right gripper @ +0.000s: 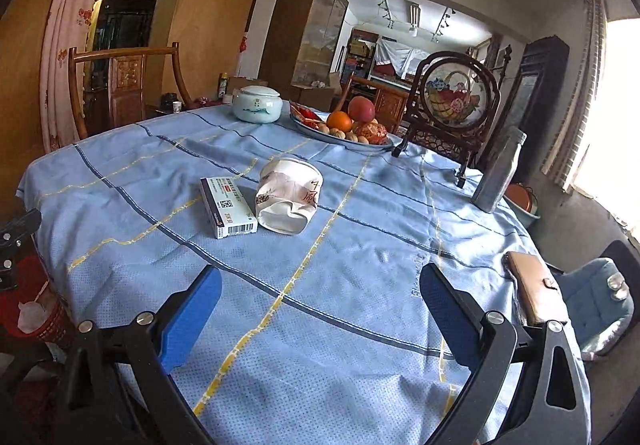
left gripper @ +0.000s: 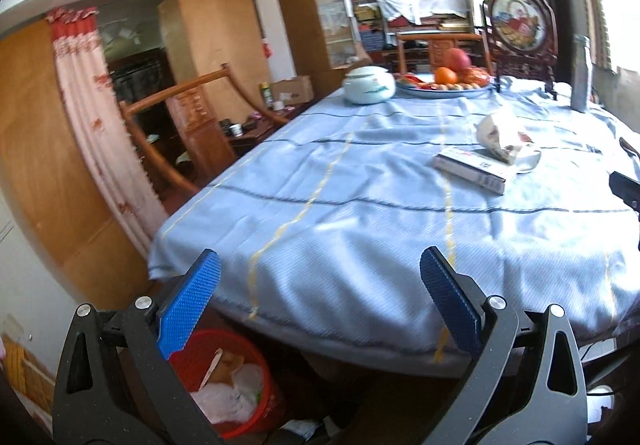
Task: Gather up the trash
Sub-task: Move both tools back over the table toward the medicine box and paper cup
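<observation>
Crushed cup [right gripper: 289, 195] lies on its side mid-surface [right gripper: 360, 285], touching a box [right gripper: 229, 206]; fruit plate [right gripper: 340, 133] and jar [right gripper: 258, 104] behind. Both grippers [left gripper: 320, 301] [right gripper: 320, 309] hold jaws wide, empty. Red bin [left gripper: 236, 377] sits below the edge.

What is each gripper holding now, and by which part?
Nothing. The left gripper and the right gripper are both open and empty.

No legible text on box [right gripper: 229, 207]
</observation>
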Demonstrator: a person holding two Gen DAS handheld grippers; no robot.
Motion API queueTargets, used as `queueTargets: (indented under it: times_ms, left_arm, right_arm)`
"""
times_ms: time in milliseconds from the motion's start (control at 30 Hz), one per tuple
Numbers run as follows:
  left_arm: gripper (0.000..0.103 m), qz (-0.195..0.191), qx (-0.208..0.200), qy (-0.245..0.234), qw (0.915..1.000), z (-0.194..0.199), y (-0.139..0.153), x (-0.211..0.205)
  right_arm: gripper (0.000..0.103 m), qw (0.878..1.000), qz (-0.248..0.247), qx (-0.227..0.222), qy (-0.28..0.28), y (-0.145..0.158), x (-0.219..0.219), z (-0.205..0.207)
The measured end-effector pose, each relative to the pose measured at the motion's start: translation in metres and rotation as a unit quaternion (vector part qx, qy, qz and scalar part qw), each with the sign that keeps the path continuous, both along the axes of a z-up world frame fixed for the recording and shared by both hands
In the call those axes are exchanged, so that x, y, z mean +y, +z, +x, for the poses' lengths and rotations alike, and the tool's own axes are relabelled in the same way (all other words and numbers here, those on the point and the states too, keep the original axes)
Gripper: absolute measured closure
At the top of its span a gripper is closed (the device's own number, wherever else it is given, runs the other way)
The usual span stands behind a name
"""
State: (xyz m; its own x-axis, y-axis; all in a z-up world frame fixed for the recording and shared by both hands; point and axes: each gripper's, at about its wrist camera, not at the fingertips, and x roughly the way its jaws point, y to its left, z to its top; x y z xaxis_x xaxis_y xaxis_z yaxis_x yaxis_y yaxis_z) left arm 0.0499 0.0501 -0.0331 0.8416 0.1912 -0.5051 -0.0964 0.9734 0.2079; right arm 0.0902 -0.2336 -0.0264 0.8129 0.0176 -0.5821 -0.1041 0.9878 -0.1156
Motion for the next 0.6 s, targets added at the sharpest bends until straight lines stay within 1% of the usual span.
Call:
queueTargets:
  times_ms: [167, 267, 367, 533, 600]
  left_arm:
    - [0.007, -0.019, 0.024, -0.038, 0.9988, 0.036, 0.001, -0.011]
    - [0.007, -0.032, 0.040, -0.063, 0.9968, 0.058, 0.004, -0.021]
    - [0.007, -0.031, 0.055, -0.088, 0.9942, 0.076, 0.007, -0.033]
    - [0.007, -0.027, 0.104, -0.132, 0.9854, 0.115, 0.011, -0.062]
    - [0.007, -0.029, 0.128, -0.148, 0.9803, 0.133, 0.010, -0.074]
  right_arm:
    - [0.006, 0.999, 0.043, 0.015, -0.022, -0.005, -0.027, 0.028]
    - [0.006, 0.997, 0.057, 0.024, -0.038, -0.011, -0.041, 0.043]
    - [0.006, 0.996, 0.078, 0.033, -0.038, -0.018, -0.049, 0.054]
    - [0.006, 0.992, 0.105, 0.056, -0.032, -0.030, -0.056, 0.067]
    - [0.006, 0.990, 0.126, 0.064, -0.027, -0.032, -0.059, 0.069]
